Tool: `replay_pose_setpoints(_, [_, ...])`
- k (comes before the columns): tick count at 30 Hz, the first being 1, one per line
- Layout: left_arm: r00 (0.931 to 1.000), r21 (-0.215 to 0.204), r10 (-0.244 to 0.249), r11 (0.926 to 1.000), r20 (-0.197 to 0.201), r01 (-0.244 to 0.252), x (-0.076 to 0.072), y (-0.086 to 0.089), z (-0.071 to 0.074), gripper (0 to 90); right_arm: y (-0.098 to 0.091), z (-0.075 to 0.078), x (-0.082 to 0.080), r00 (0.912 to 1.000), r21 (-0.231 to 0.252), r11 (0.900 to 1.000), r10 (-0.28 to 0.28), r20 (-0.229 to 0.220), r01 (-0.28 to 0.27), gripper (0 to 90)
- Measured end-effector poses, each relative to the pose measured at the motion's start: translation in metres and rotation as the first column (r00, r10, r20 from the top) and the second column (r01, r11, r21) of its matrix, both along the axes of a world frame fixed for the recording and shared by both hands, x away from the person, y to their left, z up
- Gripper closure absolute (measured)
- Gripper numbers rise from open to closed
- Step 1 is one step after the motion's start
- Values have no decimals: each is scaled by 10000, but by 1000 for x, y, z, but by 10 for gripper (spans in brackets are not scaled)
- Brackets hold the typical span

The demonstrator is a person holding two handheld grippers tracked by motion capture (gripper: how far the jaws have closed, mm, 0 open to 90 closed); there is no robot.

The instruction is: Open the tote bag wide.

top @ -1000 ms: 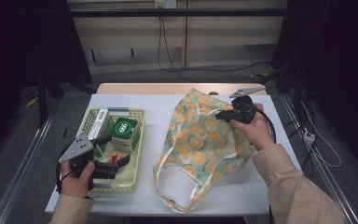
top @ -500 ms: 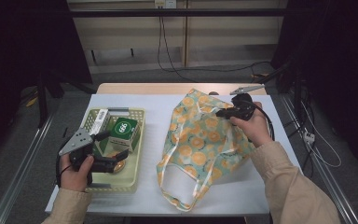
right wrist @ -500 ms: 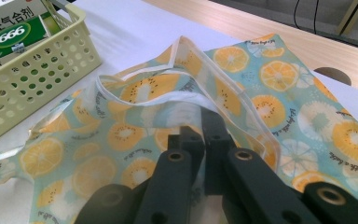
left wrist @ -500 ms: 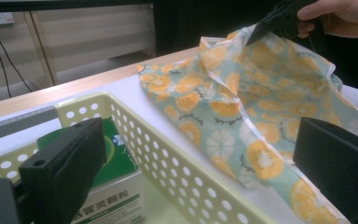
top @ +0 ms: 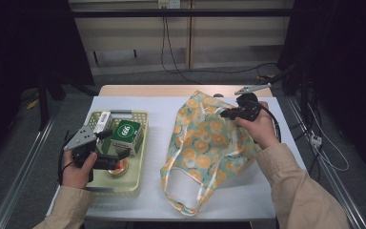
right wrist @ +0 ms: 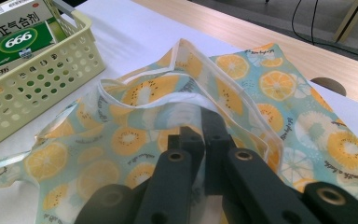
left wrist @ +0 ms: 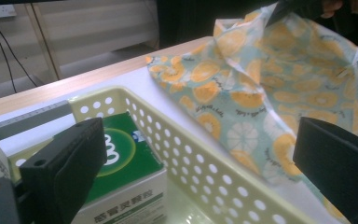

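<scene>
The fruit-print bag (top: 209, 148) lies slumped on the white worktop (top: 138, 102), mouth toward the far edge, handles trailing toward me. My right claw (top: 225, 114) is clamped tight on the bag's rim at the far side, lifting one layer of cloth so the mouth gapes a little; in the right gripper view I see the jaws pressed together with the white-edged hem (right wrist: 186, 100) pinched between them. As far as I can see the bag holds nothing, though its inside is mostly hidden from me.

Just beside the bag sits the pale yellow basket (top: 140, 143), with its contents in place: the green medicine box (top: 126, 133), a white box (top: 102, 121) at its far corner, and a small round red-and-gold thing (top: 119, 166) at the near end that I can't identify. My left claw (top: 123, 155) hangs over the basket's near end with jaws spread wide and nothing between them; in the left gripper view the green box (left wrist: 126, 158) sits just ahead of one jaw.

My reading: the bag is opened and held, which is the preparation. The packing proper hasn't begun — I judge that every item has yet to be gripped, carried across and dropped in.
</scene>
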State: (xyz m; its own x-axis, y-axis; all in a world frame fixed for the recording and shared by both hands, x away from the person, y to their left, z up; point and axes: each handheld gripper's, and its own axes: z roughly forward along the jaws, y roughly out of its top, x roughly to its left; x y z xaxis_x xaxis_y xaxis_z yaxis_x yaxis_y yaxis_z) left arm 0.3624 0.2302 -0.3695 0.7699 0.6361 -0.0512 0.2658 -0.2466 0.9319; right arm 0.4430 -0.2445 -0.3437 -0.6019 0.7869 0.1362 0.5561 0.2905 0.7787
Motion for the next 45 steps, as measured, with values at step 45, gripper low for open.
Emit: replay_pose_setpoints(45, [9778, 2293, -1371, 9581, -1584, 1715, 14, 8, -45, 63, 5, -8, -4, 9998, -81, 9998, 177, -58, -177, 897])
